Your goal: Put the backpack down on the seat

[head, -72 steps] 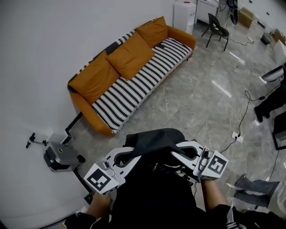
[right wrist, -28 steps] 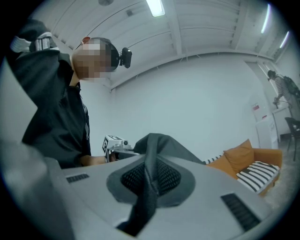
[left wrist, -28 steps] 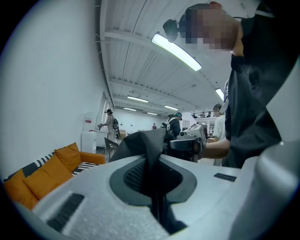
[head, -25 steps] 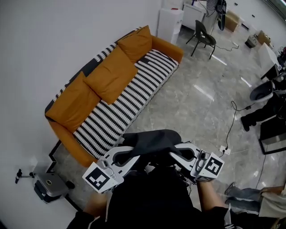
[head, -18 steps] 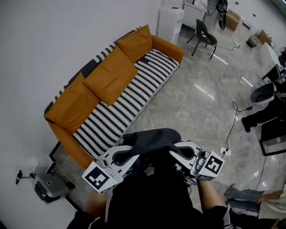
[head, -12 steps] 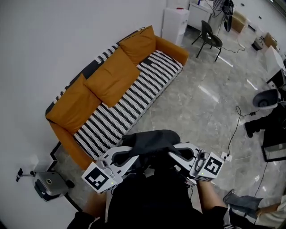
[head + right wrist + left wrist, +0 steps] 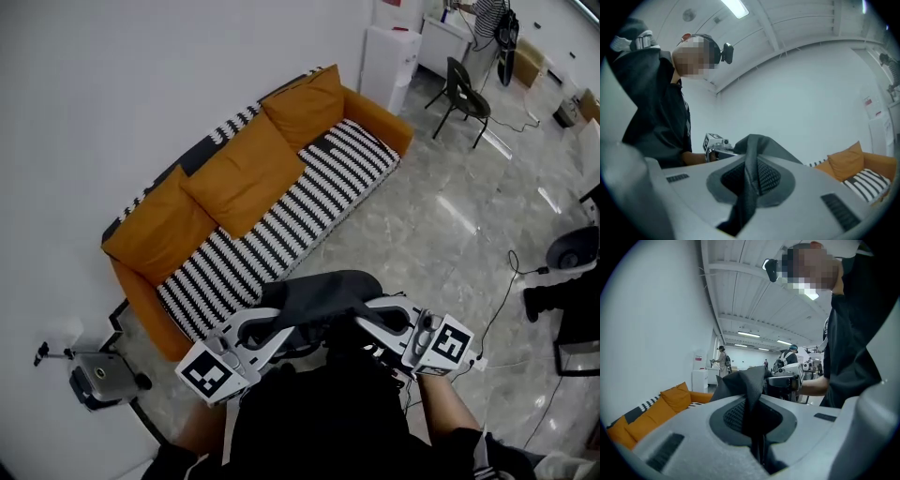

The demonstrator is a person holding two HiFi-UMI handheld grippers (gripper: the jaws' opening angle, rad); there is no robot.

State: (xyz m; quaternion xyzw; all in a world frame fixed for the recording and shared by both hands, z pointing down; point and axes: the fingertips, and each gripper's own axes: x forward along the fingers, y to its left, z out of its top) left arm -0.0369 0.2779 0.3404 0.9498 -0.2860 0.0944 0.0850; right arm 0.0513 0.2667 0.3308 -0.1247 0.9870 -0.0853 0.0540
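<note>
Beyond the jaws, ahead and a little to the left, an orange sofa is standing against the white wall. Its black-and-white striped seat is lying bare below three orange cushions. Only a stretch of grey marble floor is lying between the jaws and the seat's front edge. Past the sofa's far end, a white cabinet and a dark chair are standing. A small grey device is sitting on the floor out to the left of the left gripper, and a cable is trailing off to the right of the right gripper.

Both grippers are angling in towards each other in front of the person's body, pointing roughly level. Each pair of jaws is pressing almost together, pinching a fold of the dark backpack. The backpack is hanging bunched between the two grippers, clear of the seat. The right forearm is reaching forward behind its marker cube.
</note>
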